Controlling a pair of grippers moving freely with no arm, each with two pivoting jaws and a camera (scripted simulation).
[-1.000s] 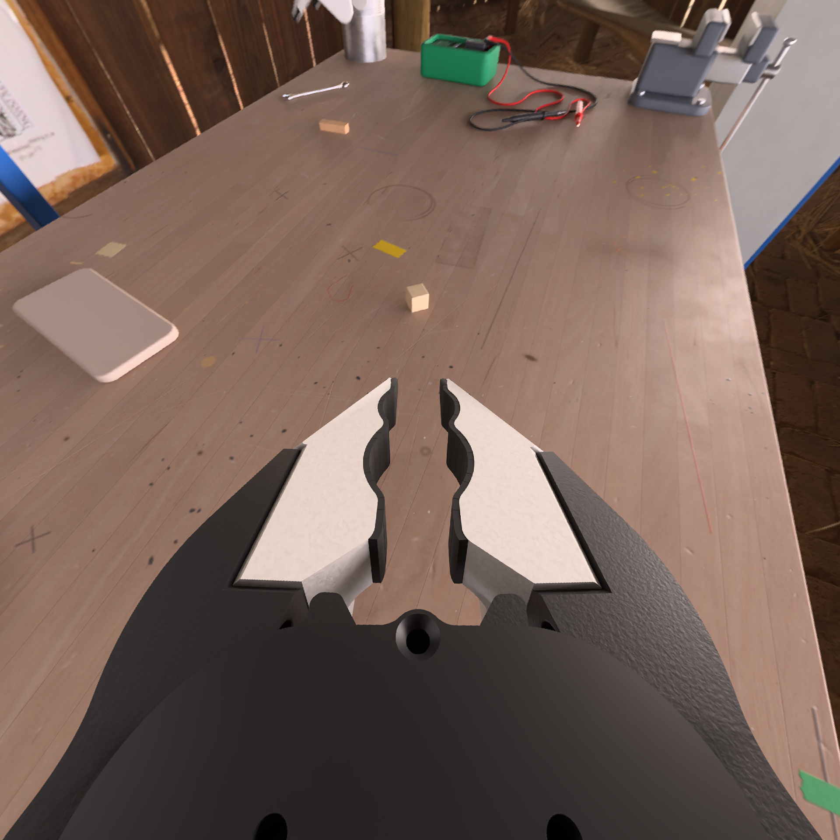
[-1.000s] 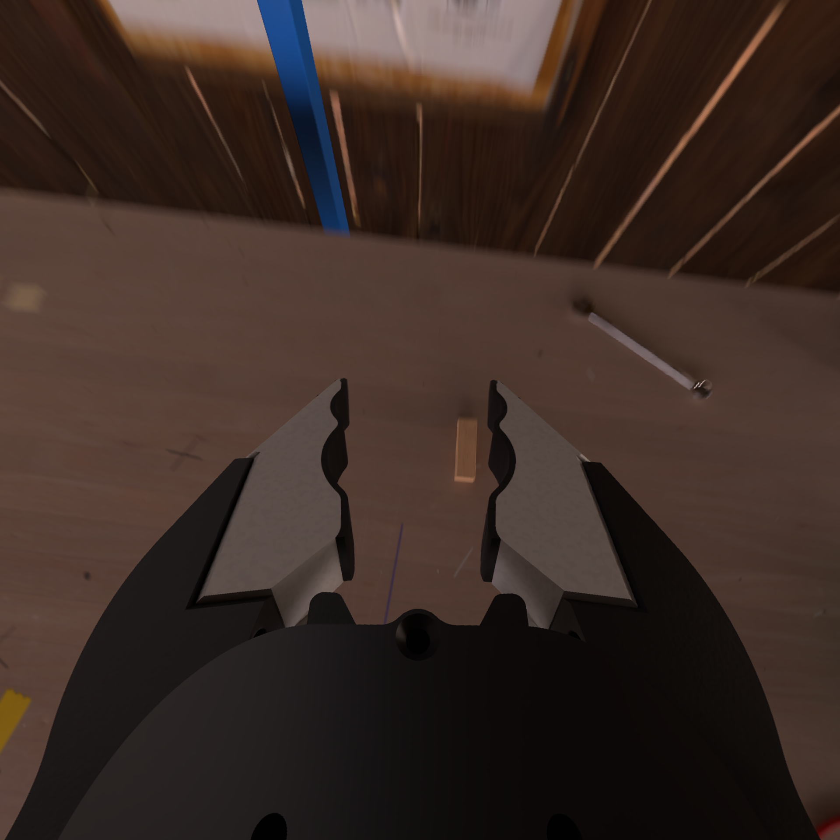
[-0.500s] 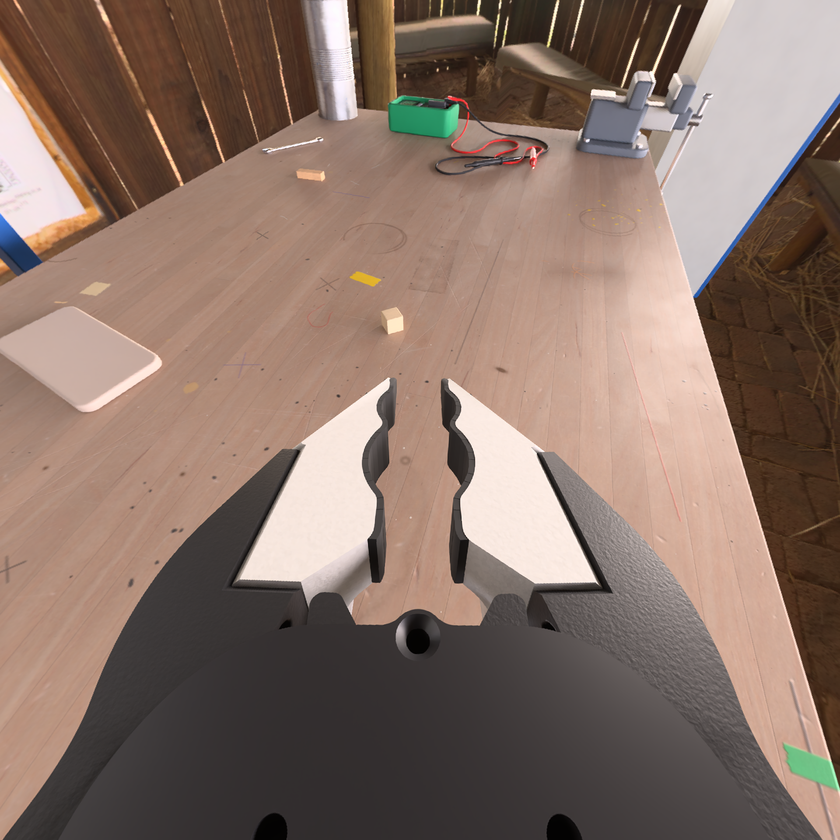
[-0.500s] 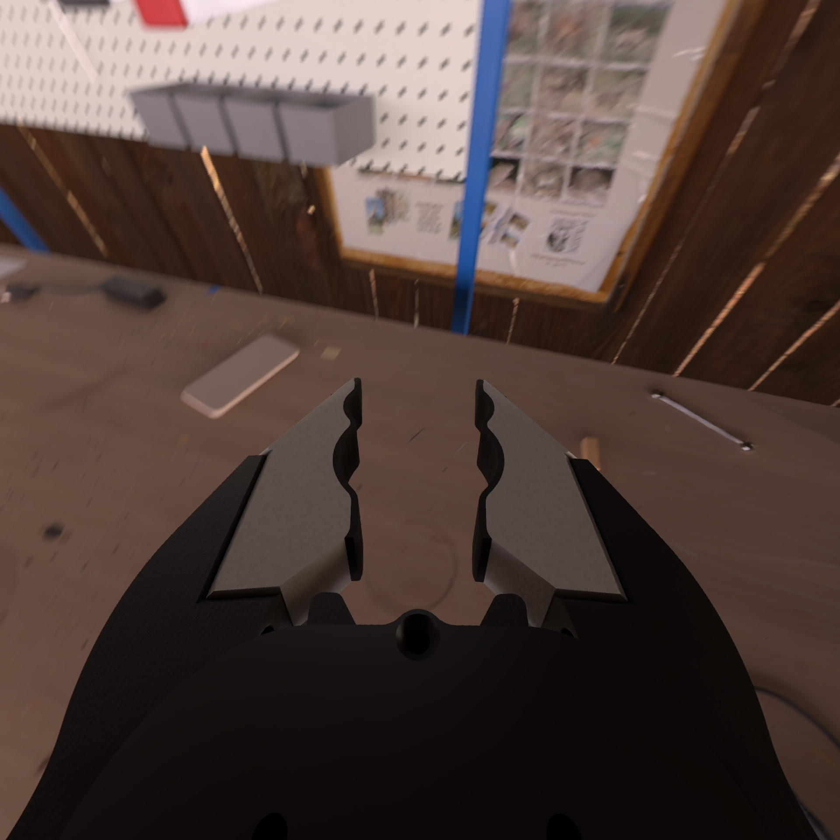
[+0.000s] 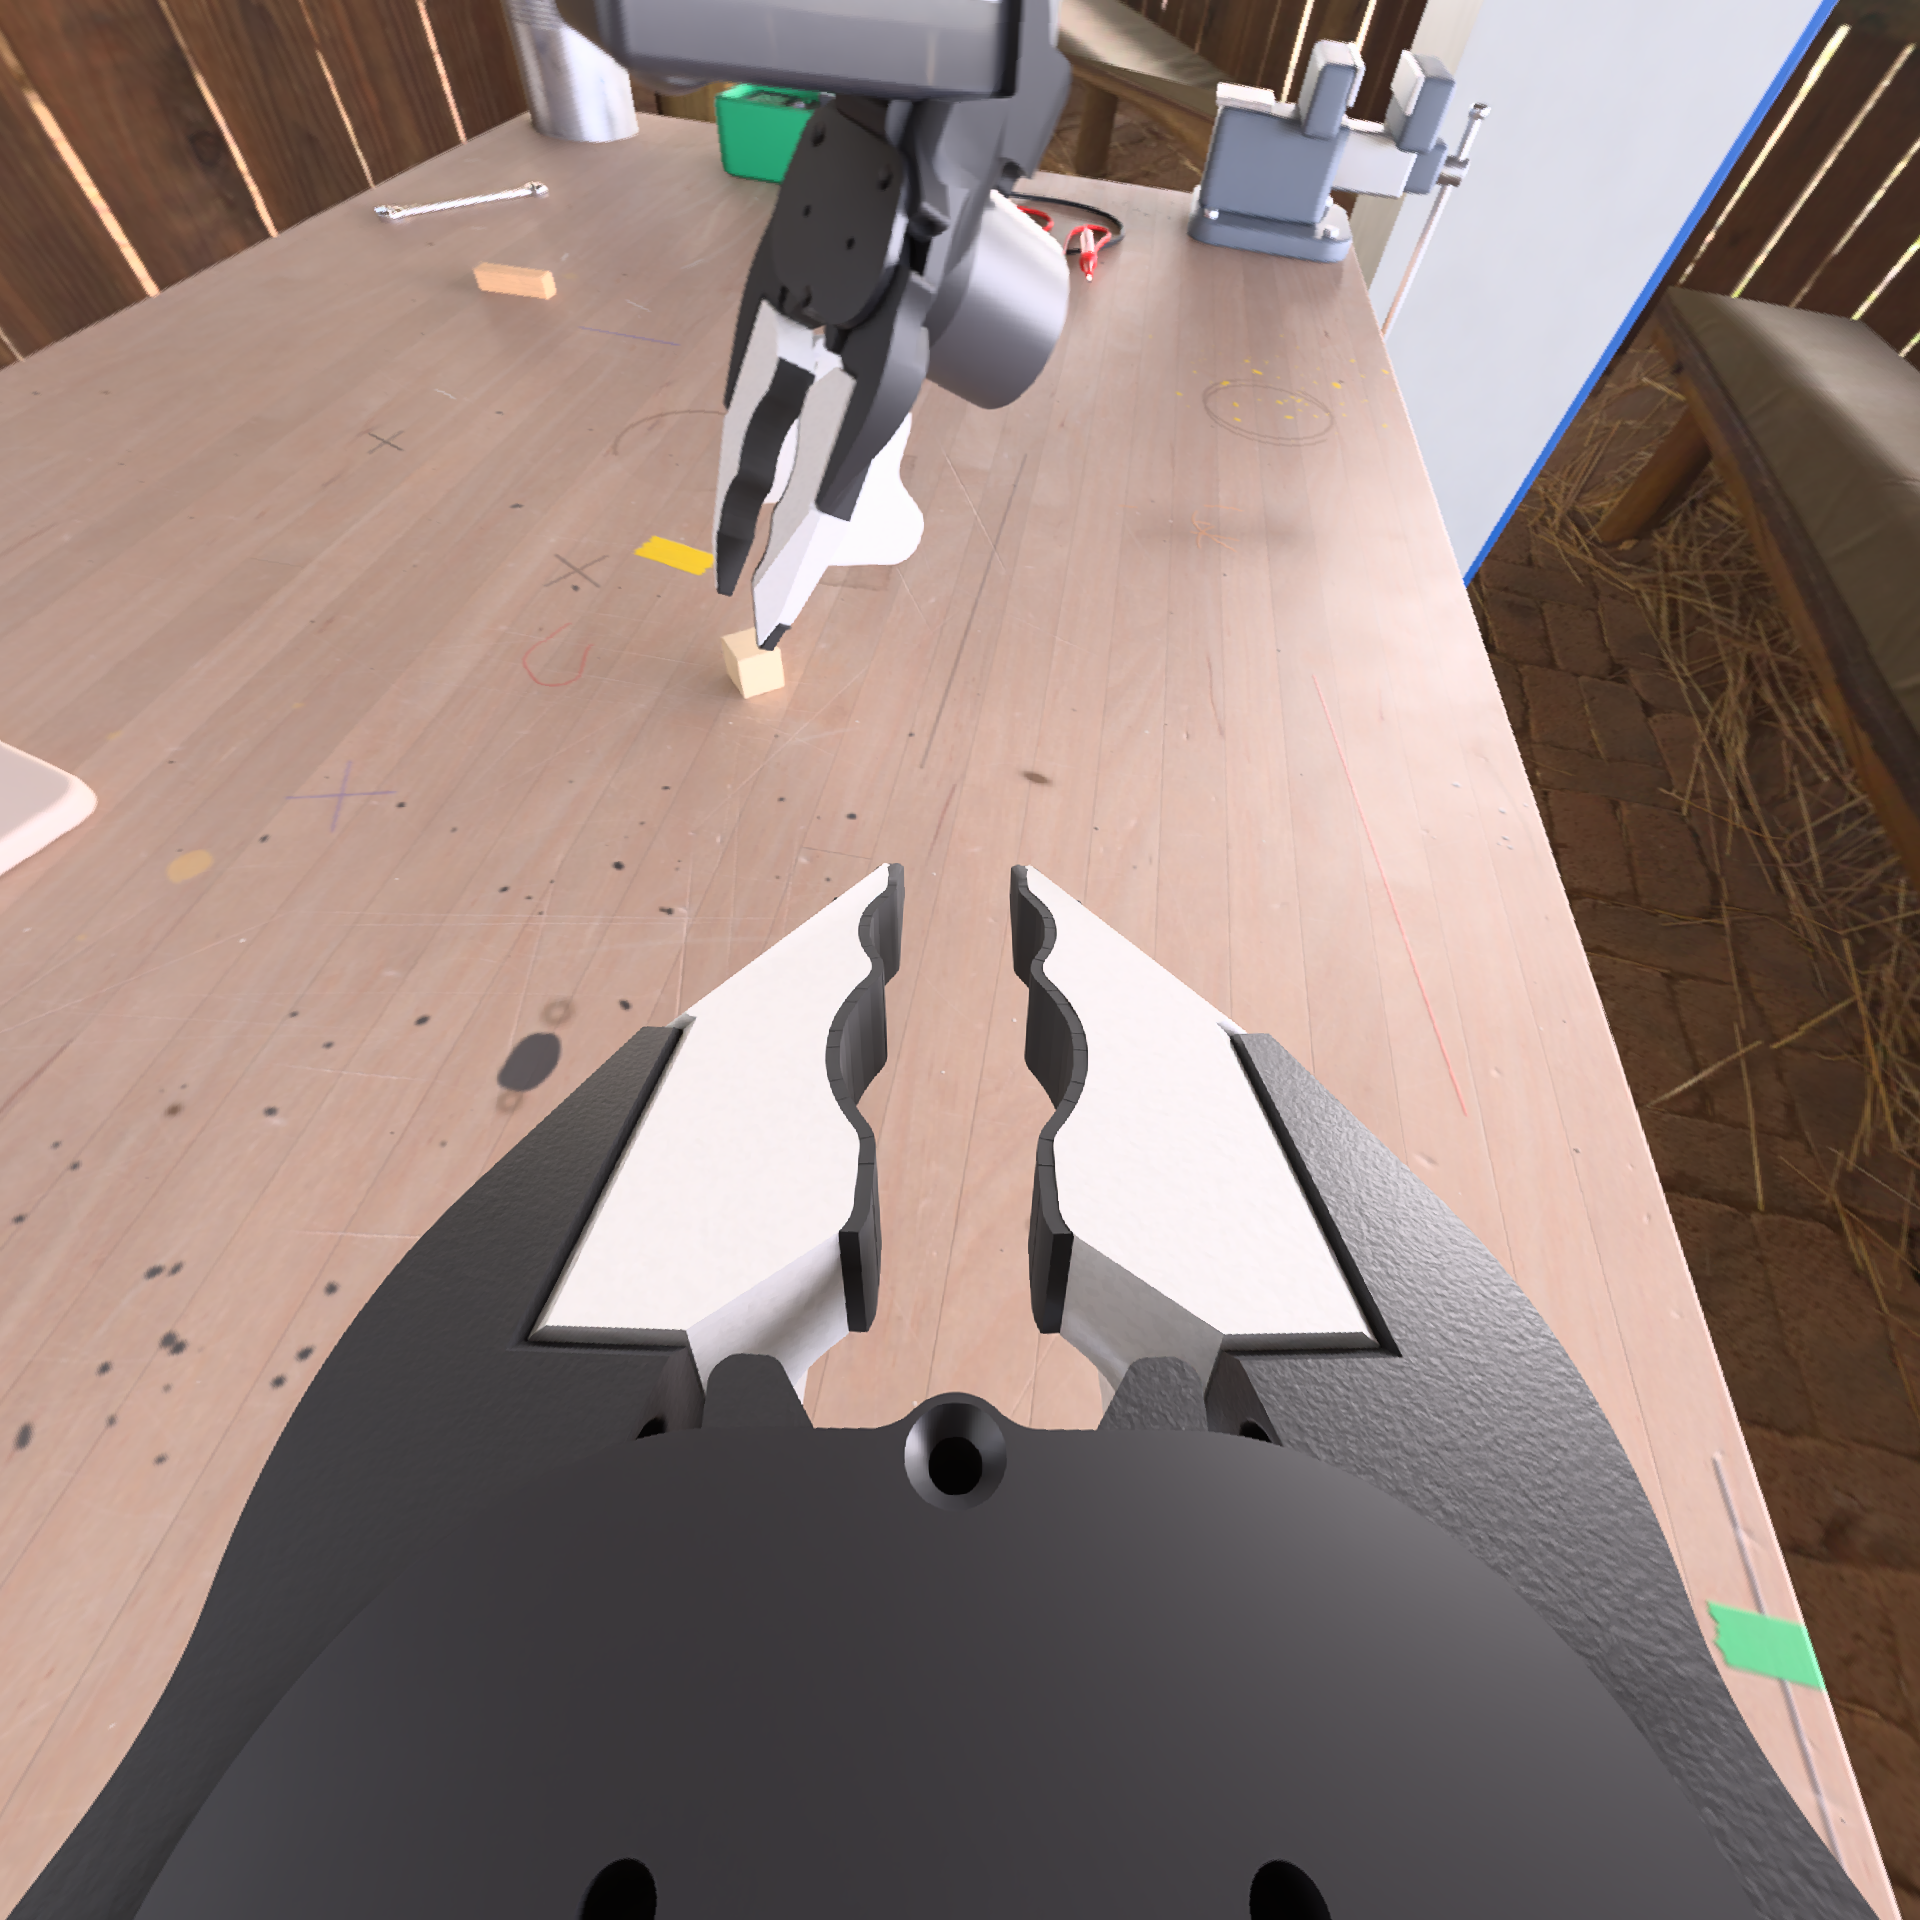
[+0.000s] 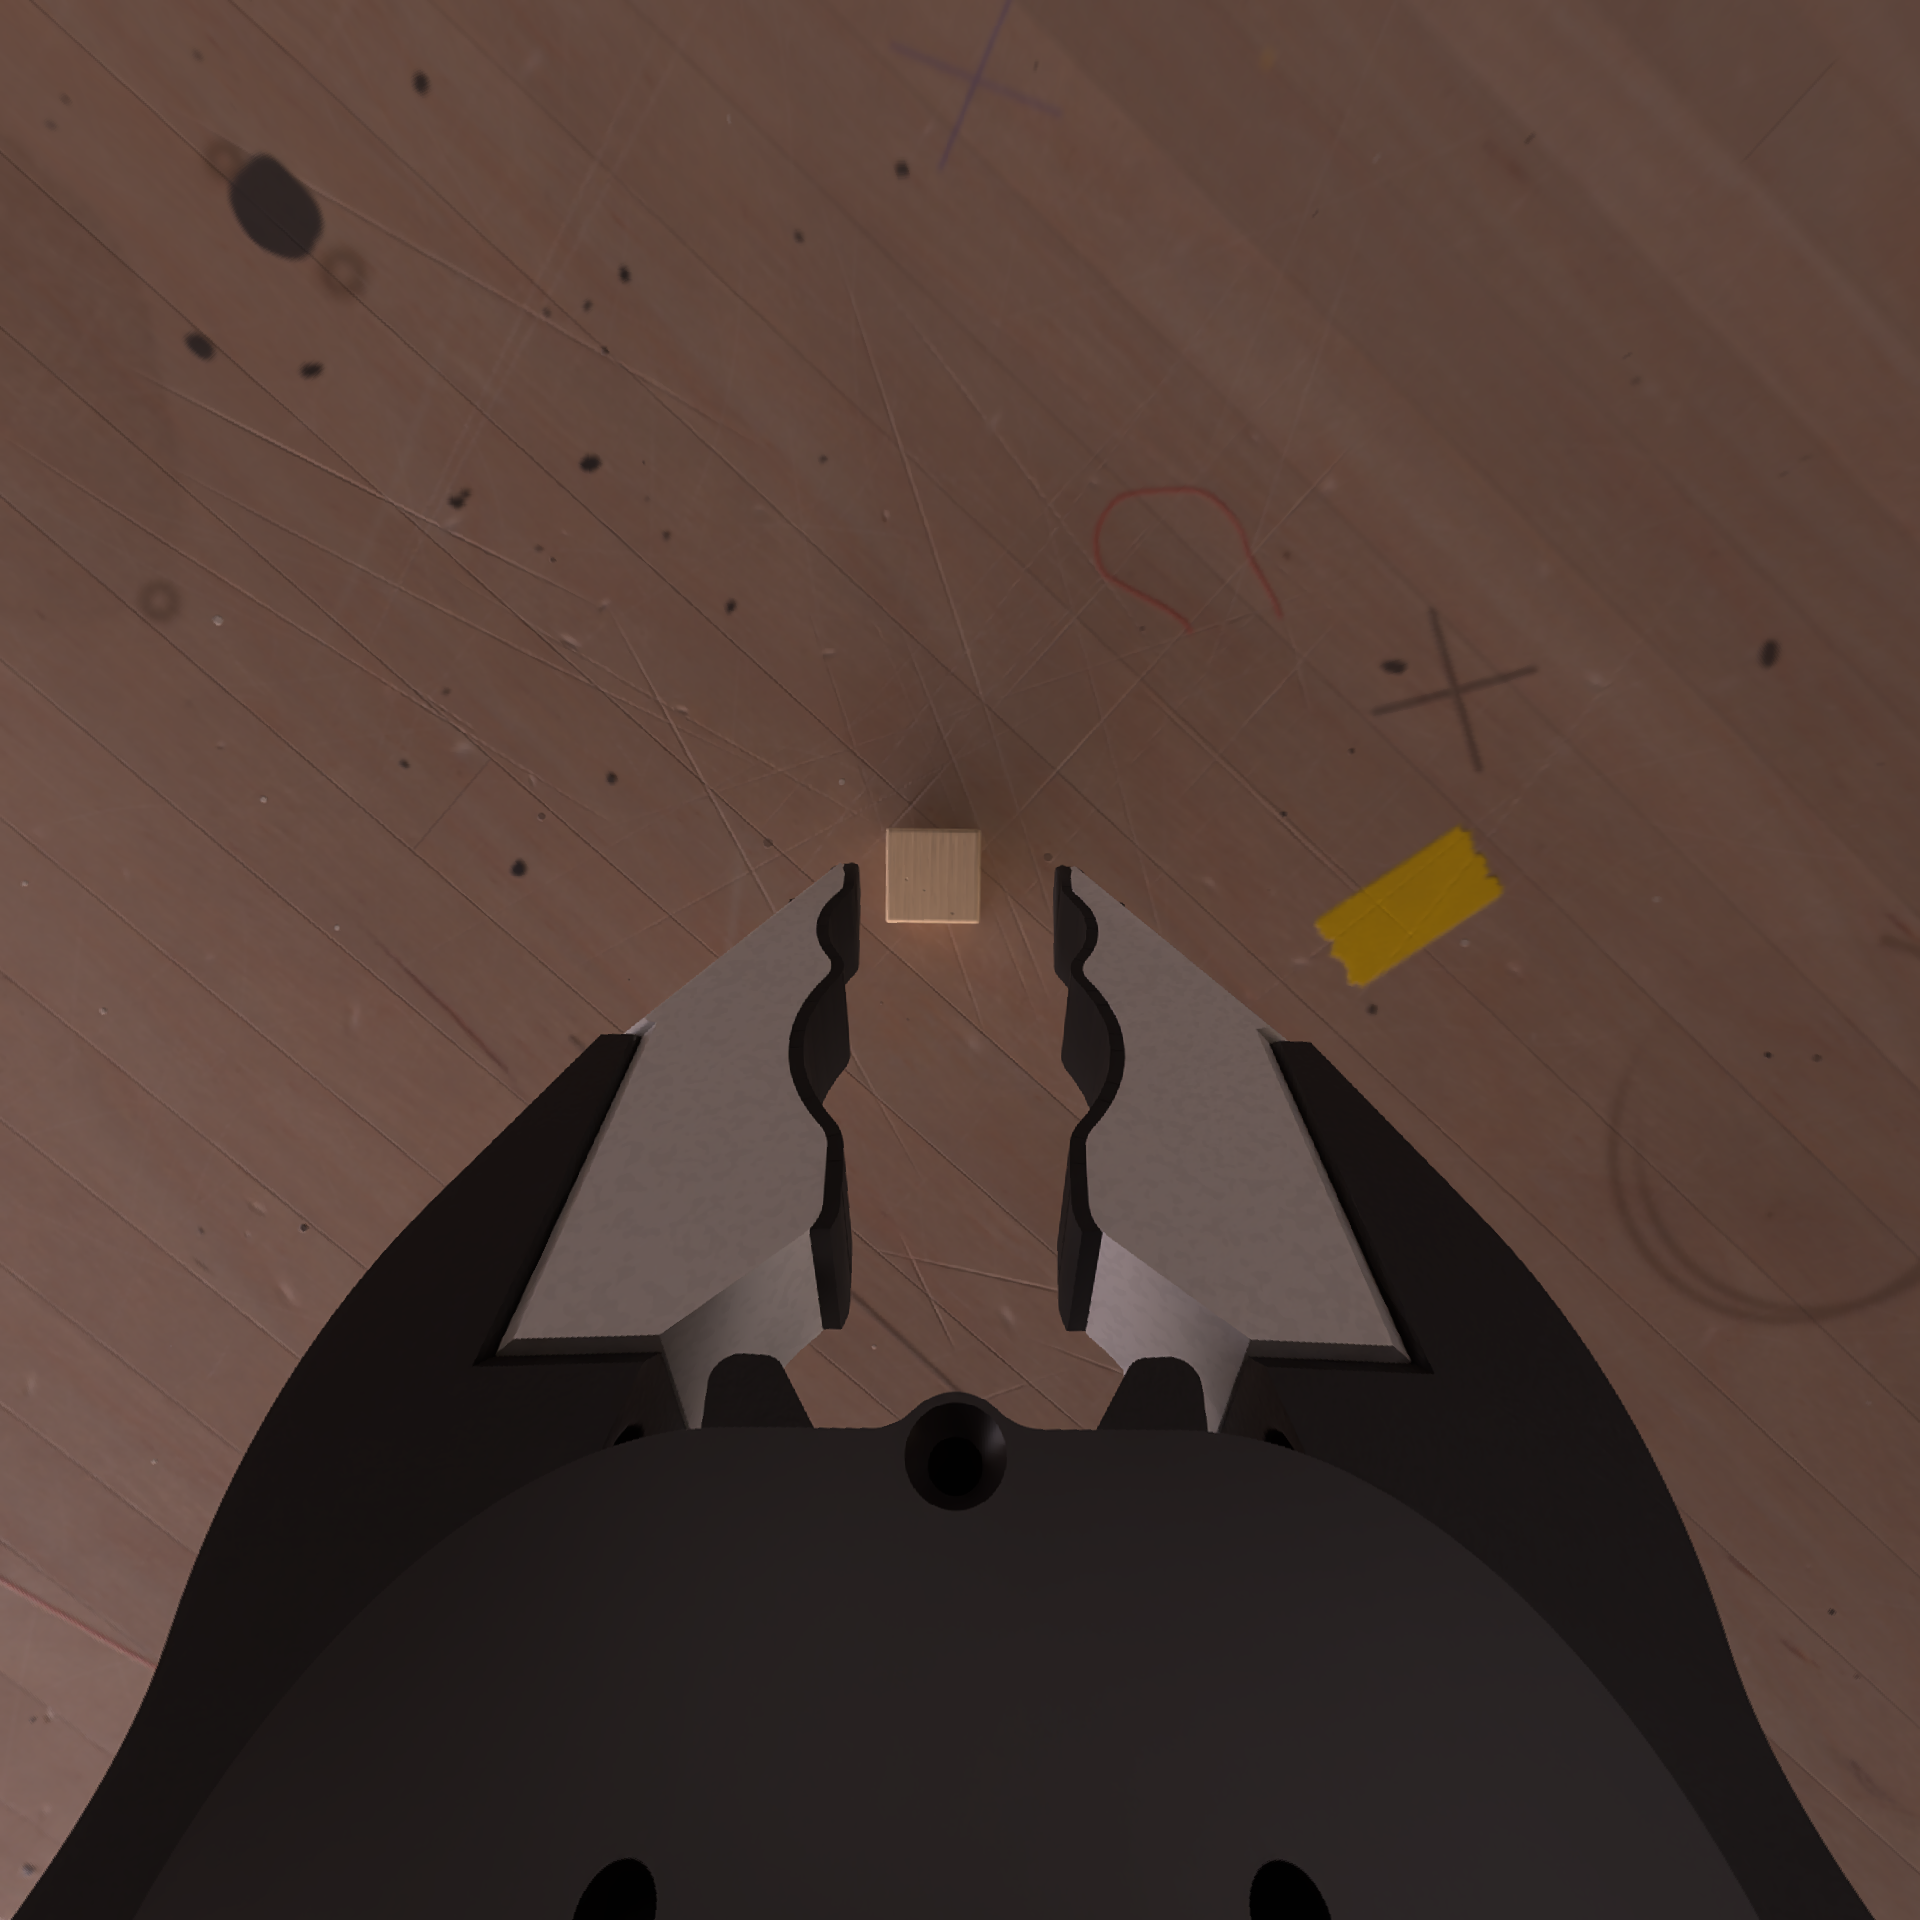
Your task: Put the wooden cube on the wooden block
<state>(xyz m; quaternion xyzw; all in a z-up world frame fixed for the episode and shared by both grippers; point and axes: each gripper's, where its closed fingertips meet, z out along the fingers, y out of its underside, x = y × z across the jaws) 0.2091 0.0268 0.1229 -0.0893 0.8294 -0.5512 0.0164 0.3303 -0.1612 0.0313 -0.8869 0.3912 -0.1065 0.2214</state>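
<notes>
Above the workbench, the right gripper pointed straight down, jaws parted and empty, wooden cube at twelve o'clock just off its tips, apparently lined up for a grasp. Yellow tape lay at three o'clock, clear of the descent. Farther right, the left gripper waited, slightly parted, empty; wooden block sat at eleven o'clock, path unobstructed.

Cube: we see the wooden cube on the table, mid-table, directly below the right gripper.
Block: the wooden block lies well beyond it, to the left, near the wrench.
Tape strip: right of the cube.
Vise: far right corner.
Left gripper: nearest, before the cube.
</notes>
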